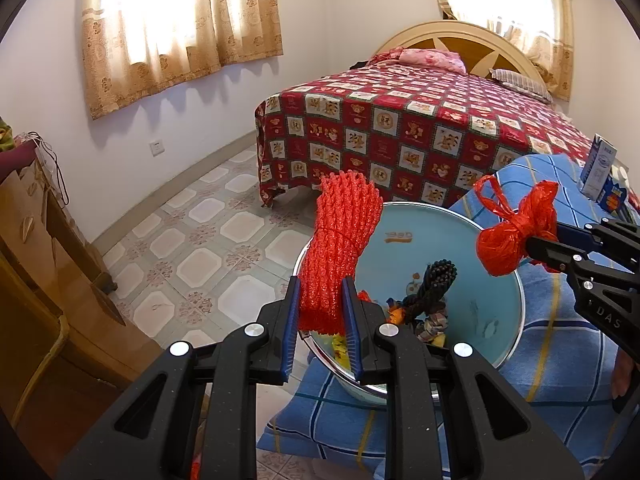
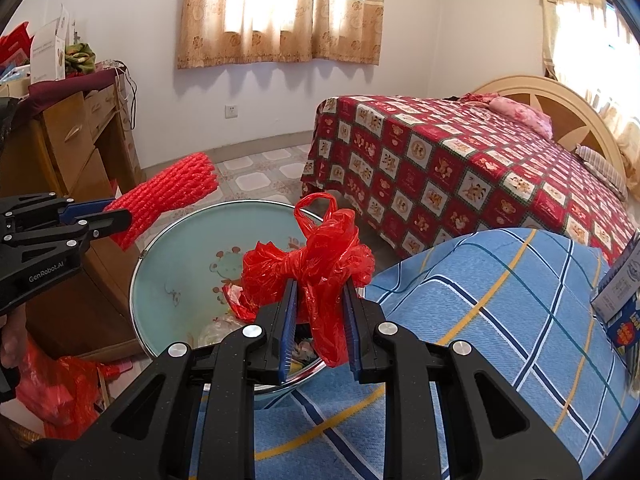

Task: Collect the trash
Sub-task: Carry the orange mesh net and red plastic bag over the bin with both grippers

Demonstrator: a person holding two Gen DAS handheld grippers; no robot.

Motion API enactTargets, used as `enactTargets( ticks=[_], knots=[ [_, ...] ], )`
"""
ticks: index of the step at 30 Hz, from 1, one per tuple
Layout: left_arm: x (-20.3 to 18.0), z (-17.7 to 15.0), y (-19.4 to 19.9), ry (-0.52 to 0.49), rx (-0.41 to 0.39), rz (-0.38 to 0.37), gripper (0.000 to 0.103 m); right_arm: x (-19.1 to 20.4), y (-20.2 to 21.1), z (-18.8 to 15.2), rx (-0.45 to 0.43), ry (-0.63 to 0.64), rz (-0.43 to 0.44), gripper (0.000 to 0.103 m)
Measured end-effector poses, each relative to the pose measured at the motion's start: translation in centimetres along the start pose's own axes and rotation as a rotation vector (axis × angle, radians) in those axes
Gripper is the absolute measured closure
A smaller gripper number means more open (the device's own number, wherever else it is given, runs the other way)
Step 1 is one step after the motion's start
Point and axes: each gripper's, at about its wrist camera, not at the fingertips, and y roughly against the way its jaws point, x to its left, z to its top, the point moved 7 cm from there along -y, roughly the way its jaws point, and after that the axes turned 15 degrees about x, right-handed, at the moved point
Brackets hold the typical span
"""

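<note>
Foam net (image 1: 340, 248): light, squashy; left claw (image 1: 320, 320) pinched on its lower end, 11 o'clock of basin (image 1: 496, 344). Knotted bag (image 2: 316, 264): thin, slippery, crumples; right claw (image 2: 320, 320) clamps its middle over basin's near rim, 6 o'clock.

the basin (image 1: 496, 280) sits on a cloth-covered surface (image 1: 560, 360), with scraps (image 1: 430, 292) inside it. the left gripper (image 1: 320, 312) holds a foam net (image 1: 340, 240) over the basin's left rim; the right gripper (image 2: 320, 312) holds a knotted bag (image 2: 316, 264) over its right side. the bed (image 1: 400, 128) stands behind, a cabinet (image 1: 48, 248) to the left, cartons (image 1: 600, 176) on the right.
</note>
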Motion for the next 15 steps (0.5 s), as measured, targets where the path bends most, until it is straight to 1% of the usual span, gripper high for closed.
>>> enactTargets(
  ticks=[15],
  knots=[
    [-0.29, -0.09, -0.27, -0.006, 0.005, 0.011, 0.082, 0.01, -0.46, 0.43, 0.002, 0.005, 0.004, 0.081]
  ],
)
